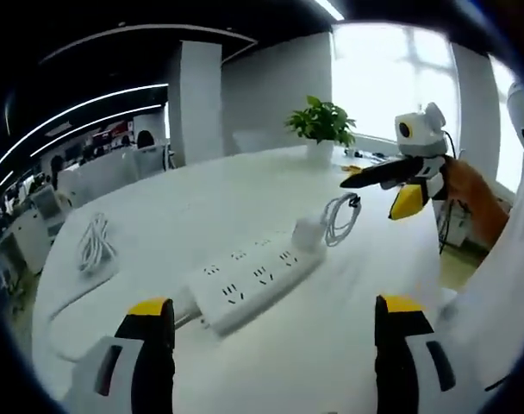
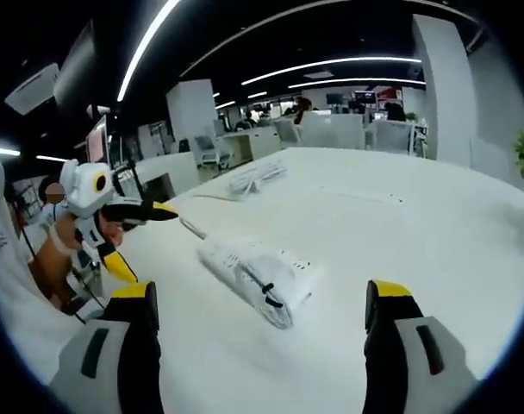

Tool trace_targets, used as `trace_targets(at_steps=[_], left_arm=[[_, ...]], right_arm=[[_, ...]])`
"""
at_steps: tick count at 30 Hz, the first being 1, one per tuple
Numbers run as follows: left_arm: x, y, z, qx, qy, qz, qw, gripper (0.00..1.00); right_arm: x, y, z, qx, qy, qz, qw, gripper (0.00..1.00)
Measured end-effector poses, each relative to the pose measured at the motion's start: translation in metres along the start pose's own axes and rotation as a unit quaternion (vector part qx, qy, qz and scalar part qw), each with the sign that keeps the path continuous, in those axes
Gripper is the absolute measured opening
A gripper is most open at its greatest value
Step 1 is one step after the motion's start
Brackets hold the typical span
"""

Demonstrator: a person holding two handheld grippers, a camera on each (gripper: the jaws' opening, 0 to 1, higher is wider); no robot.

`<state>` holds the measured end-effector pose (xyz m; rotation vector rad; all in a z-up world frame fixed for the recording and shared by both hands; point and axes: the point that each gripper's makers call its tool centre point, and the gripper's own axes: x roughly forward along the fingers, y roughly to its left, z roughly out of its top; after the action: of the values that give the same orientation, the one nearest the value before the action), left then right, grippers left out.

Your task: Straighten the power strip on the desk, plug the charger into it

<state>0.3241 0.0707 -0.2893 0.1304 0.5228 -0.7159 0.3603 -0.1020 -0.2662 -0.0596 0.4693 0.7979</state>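
Power strip: long white plastic power strip [image 1: 255, 282] lies flat on the white desk, skewed diagonally in the left gripper view, its white cord running off toward the desk's near-left edge; in the right gripper view it lies just beyond the jaws.
Charger: small white cube charger [image 1: 308, 234] sits at the strip's far end, touching or just beside it; its coiled white cable [image 1: 339, 218] lies on the desk next to it.
Left gripper: left gripper [image 1: 275, 345] held low over the desk, level, short of the strip; yellow-tipped black jaws wide apart, nothing between them.
Right gripper: right gripper [image 2: 258, 332] hovers before the strip's charger end, jaws spread wide and empty; seen from the left gripper view, it is held by a hand above the desk beyond the cable.
Desk: large white desk [image 1: 219, 194], broad bare surface around the strip.
Other items: second bundled white cable [image 1: 96, 244] near the left edge; potted green plant [image 1: 321, 125] at the far edge.
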Motion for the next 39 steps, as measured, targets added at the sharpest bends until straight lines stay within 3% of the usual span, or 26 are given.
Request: trace_targets(at_steps=[15, 22, 29, 31, 39], left_arm=[[-0.034, -0.017, -0.008, -0.003, -0.004, 0.013, 0.9999, 0.96], [-0.045, -0.016, -0.015, -0.008, -0.002, 0.027, 0.9996, 0.96], [-0.041, -0.017, -0.027, -0.009, 0.010, 0.028, 0.9995, 0.96], [-0.042, -0.017, -0.027, -0.009, 0.009, 0.030, 0.9995, 0.96], [-0.049, -0.015, -0.030, -0.010, 0.002, 0.040, 0.9992, 0.96]], right_arm=[[-0.026, 0.006, -0.015, -0.004, 0.009, -0.025, 0.9996, 0.97], [-0.043, 0.008, -0.027, -0.003, 0.011, -0.043, 0.9990, 0.97], [-0.051, 0.004, -0.036, 0.008, -0.008, -0.055, 0.9984, 0.97], [-0.052, -0.003, -0.036, 0.012, -0.019, -0.072, 0.9972, 0.97], [-0.051, -0.001, -0.029, 0.021, -0.047, -0.069, 0.9963, 0.97]])
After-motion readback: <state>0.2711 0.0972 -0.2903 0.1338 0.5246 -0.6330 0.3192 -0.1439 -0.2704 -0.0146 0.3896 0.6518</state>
